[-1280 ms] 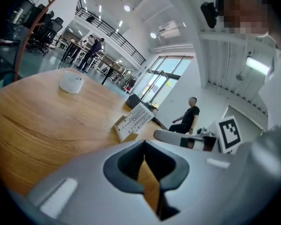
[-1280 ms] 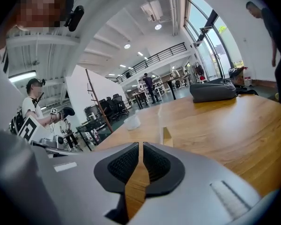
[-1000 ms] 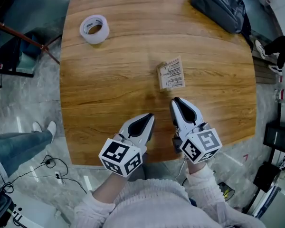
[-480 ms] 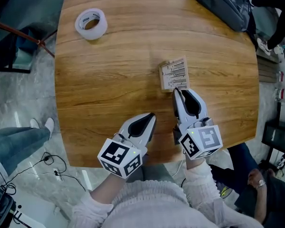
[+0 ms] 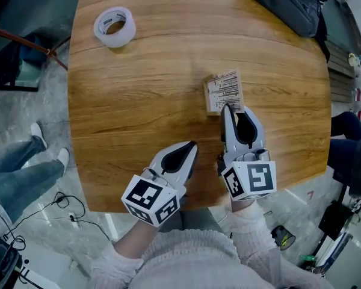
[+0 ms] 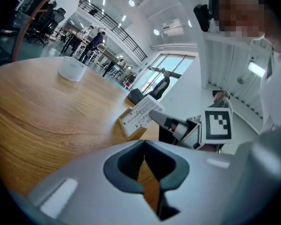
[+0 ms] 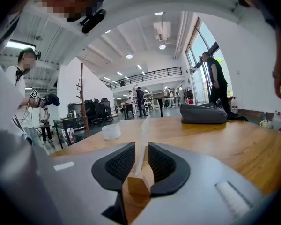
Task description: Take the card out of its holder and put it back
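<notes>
A white printed card (image 5: 224, 90) stands tilted in a small wooden holder (image 5: 207, 96) at mid-table. My right gripper (image 5: 228, 108) has its tips at the card's near edge. In the right gripper view the card (image 7: 142, 154) runs edge-on between the two ribbed pads (image 7: 122, 161), with a thin gap on each side, and the wooden holder (image 7: 136, 184) sits just below; the jaws are narrowly open around the card. My left gripper (image 5: 192, 145) rests shut and holds nothing, near the table's front edge. In the left gripper view the card (image 6: 143, 112) and my right gripper (image 6: 165, 122) show ahead.
A roll of clear tape (image 5: 114, 26) lies at the table's far left. A dark bag (image 5: 287, 3) sits at the far right corner. The round wooden table (image 5: 138, 101) ends just behind both grippers. People's legs (image 5: 24, 167) stand on the floor to the left.
My right gripper has moved forward from short of the holder until its jaws straddle the card's near edge. The left gripper has stayed put.
</notes>
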The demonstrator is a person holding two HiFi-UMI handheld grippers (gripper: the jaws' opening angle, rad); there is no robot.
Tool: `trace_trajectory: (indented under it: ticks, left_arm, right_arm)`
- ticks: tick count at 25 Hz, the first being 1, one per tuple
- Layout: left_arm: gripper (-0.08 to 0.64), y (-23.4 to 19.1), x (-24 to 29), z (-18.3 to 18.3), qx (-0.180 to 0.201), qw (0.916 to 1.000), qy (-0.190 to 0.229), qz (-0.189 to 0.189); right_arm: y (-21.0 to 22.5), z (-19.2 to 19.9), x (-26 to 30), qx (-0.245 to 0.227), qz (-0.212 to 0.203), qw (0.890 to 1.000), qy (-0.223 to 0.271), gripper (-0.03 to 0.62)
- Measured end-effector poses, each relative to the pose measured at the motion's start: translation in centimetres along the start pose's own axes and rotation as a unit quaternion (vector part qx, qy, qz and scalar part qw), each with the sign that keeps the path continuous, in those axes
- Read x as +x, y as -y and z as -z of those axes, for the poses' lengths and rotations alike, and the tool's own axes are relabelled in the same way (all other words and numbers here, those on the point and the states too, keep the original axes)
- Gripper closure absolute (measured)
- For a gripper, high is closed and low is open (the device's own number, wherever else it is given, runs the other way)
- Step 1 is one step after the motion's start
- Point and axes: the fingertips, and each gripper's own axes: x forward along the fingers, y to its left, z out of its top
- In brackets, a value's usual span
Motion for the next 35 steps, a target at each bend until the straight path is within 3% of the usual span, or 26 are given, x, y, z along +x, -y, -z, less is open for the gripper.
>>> trace_trajectory:
  ticks: [23, 35]
  left_arm:
    - [0.551, -0.6, -1.1, 0.4, 0.002, 1.0, 0.0, -0.006]
    - [0.551, -0.5, -1.3, 0.2, 0.005, 1.0, -0.001, -0.005]
  right_arm:
    - [0.4, -0.1, 0.1, 0.011, 0.049, 0.998, 0.033, 0.578]
    - [0.2, -0.3, 0.2, 0.02, 0.053, 0.998, 0.038, 0.583]
